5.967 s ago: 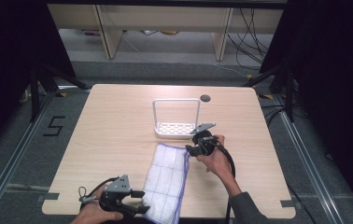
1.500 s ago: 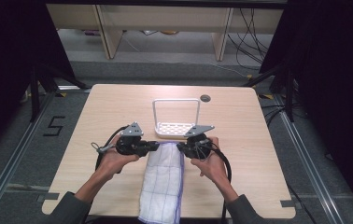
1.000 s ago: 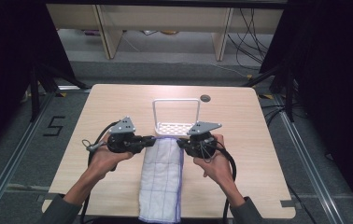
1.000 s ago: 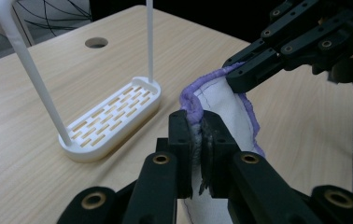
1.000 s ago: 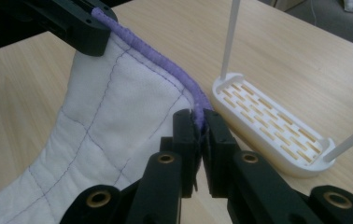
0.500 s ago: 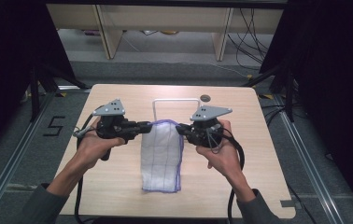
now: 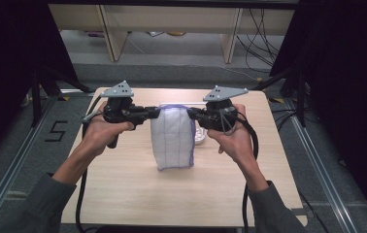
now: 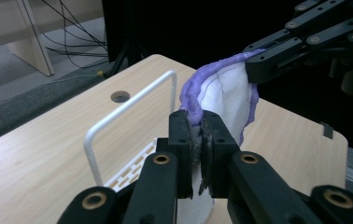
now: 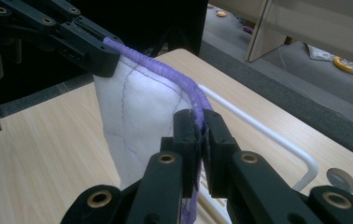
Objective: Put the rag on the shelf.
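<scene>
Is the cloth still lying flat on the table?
No: the cloth hangs upright between the left claw and right claw, above the table.

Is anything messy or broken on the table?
Nothing stands out. The left gripper and right gripper each pinch a top corner of the white cloth, which hangs straight over the table. The white rack behind stands upright.

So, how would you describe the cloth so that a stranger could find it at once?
Above the middle of the light wooden table, the white quilted cloth with purple edging hangs between the left hand-held gripper and the right hand-held gripper. It is the only soft thing; the white wire rack behind is rigid.
</scene>
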Demonstrator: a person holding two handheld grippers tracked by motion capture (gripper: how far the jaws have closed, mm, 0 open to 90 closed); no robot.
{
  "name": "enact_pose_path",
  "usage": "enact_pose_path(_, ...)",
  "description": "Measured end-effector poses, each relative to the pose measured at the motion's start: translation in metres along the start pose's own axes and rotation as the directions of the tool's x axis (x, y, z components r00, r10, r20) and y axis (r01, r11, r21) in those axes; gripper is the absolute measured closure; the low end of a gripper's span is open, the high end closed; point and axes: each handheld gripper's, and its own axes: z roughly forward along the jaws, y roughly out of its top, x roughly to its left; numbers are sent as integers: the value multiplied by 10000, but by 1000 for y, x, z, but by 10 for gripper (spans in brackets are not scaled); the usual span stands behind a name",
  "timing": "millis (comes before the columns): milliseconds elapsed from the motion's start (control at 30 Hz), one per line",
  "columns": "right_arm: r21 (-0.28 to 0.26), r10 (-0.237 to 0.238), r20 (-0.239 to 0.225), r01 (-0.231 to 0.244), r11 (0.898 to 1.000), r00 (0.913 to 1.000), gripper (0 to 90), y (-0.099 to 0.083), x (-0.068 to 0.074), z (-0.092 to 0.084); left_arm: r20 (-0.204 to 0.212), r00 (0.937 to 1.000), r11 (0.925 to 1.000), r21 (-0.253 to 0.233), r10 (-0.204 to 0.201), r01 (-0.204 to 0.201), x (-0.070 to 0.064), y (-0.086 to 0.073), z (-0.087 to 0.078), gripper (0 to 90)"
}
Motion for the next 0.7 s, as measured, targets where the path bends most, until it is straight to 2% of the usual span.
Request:
enact_pose_path(167, -176, 260, 138, -258, 9995, 9996, 857, 12, -12, -1, -190, 9997, 9998, -150, -145, 142, 11, 14, 6, 834)
enact_pose_path(200, -210, 121, 180, -118, 9997, 9998, 857, 15, -16, -1, -234, 9996, 9998, -158, -128, 125, 13, 17, 7, 834)
enact_pose_path(233, -155, 330, 237, -327, 9993, 9992, 857, 18, -18, -2, -288, 9995, 9997, -215, -137, 131, 14, 20, 8, 834)
enact_pose_path(267, -284, 106, 280, -98, 9995, 9996, 857, 20, -21, -1, -325, 9994, 9996, -252, -114, 106, 15, 22, 9, 834)
enact_pose_path(300, -251, 307, 311, -299, 9992, 9990, 857, 22, -22, -2, -322, 9994, 9994, -315, -138, 128, 17, 24, 10, 834)
enact_pose_path(400, -312, 264, 417, -251, 9992, 9988, 857, 27, -27, 0, -481, 9987, 9992, -356, -192, 174, 21, 30, 15, 835)
enact_pose_path(433, -347, 378, 478, -362, 9987, 9981, 857, 29, -29, 1, -490, 9986, 9992, -369, -173, 155, 22, 31, 16, 835)
enact_pose_path(467, -390, 272, 486, -253, 9989, 9985, 857, 30, -31, 2, -637, 9979, 9993, -378, -104, 80, 25, 33, 18, 834)
enact_pose_path(500, -414, 349, 476, -329, 9986, 9983, 857, 31, -34, 3, -653, 9978, 9992, -385, -137, 112, 26, 33, 19, 835)
enact_pose_path(533, -448, 650, 450, -630, 9970, 9969, 857, 31, -34, 3, -617, 9978, 9989, -416, -261, 236, 28, 35, 21, 834)
enact_pose_path(567, -407, 531, 594, -507, 9979, 9968, 857, 33, -37, 5, -619, 9977, 9989, -405, -264, 239, 29, 36, 22, 835)
enact_pose_path(600, -446, 376, 648, -348, 9984, 9972, 857, 34, -39, 6, -788, 9966, 9993, -302, -227, 204, 31, 39, 25, 835)
enact_pose_path(667, -425, 714, 645, -688, 9967, 9954, 857, 37, -42, 9, -928, 9955, 9994, -317, -191, 162, 33, 43, 27, 835)
enact_pose_path(700, -473, 589, 731, -555, 9973, 9956, 857, 38, -43, 9, -986, 9950, 9993, -345, -172, 139, 35, 45, 28, 835)
